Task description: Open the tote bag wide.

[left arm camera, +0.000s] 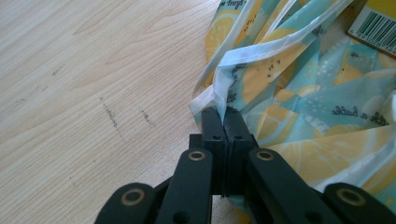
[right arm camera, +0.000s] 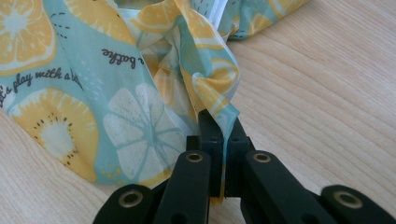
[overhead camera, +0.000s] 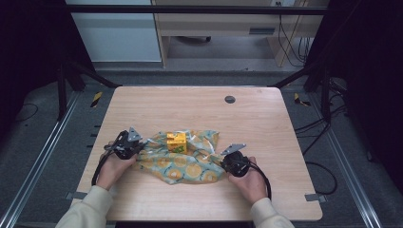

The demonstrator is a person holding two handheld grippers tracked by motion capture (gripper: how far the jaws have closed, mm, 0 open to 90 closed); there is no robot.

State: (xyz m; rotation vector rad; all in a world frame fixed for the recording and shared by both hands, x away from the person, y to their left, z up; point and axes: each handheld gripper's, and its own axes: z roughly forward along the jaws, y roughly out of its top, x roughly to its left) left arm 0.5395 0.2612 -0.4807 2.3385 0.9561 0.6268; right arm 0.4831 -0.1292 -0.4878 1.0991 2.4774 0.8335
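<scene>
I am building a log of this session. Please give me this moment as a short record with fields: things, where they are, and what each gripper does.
surface: wooden table
cloth: fruit-print cloth, crumpled, lying on the near half of the table
box: small yellow box, resting on the cloth
left gripper: fingers shut on a white-hemmed edge of the cloth
right gripper: fingers shut on a bunched edge of the cloth
hands: one at each side of the cloth

A small box (overhead camera: 176, 141) sits on a cloth (overhead camera: 190, 166) on the table (overhead camera: 266, 142). The left gripper (overhead camera: 138, 147) is at the cloth's left edge, the right gripper (overhead camera: 223, 159) at its right.
</scene>
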